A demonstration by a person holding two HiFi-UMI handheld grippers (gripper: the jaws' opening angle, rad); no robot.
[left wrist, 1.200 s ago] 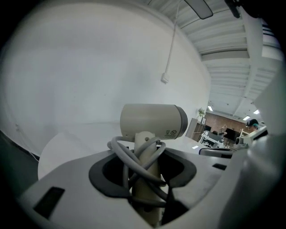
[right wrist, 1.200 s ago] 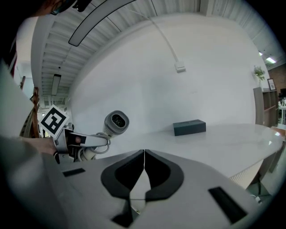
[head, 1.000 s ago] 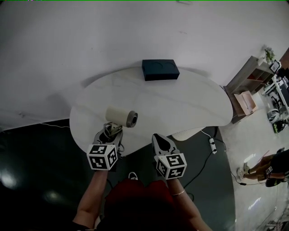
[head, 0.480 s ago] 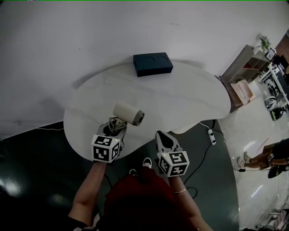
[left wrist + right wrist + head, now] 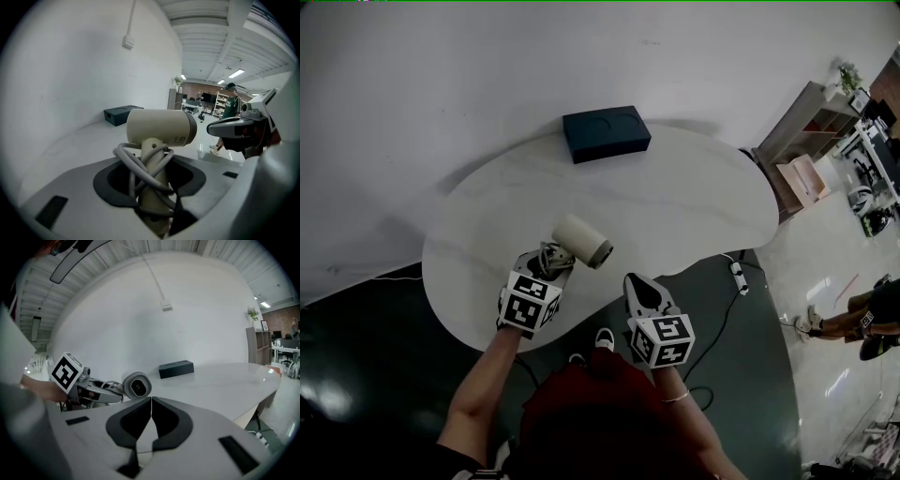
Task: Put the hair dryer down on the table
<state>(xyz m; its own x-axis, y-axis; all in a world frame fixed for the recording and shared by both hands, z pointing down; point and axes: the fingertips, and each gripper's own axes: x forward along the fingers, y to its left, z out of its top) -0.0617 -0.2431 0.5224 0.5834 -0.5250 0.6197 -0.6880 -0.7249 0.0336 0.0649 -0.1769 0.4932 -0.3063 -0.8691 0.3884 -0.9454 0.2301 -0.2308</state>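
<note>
A cream hair dryer point(image 5: 579, 240) with its grey cord wound round the handle is held over the white table point(image 5: 675, 202). My left gripper point(image 5: 551, 262) is shut on the handle point(image 5: 153, 187); the barrel point(image 5: 161, 127) points right, toward my right gripper. The dryer's nozzle end point(image 5: 136, 386) faces the right gripper view. My right gripper point(image 5: 639, 292) is shut with nothing in it, near the table's front edge, to the right of the dryer. Whether the dryer touches the tabletop cannot be told.
A dark blue box point(image 5: 606, 133) lies at the table's far edge by the white wall. A power strip point(image 5: 738, 275) and cable lie on the dark floor at the right. Shelving point(image 5: 806, 150) stands at the far right.
The left gripper has carried the hair dryer forward and to the right over the table, and the barrel has turned more to the right. The right gripper has hardly moved.
</note>
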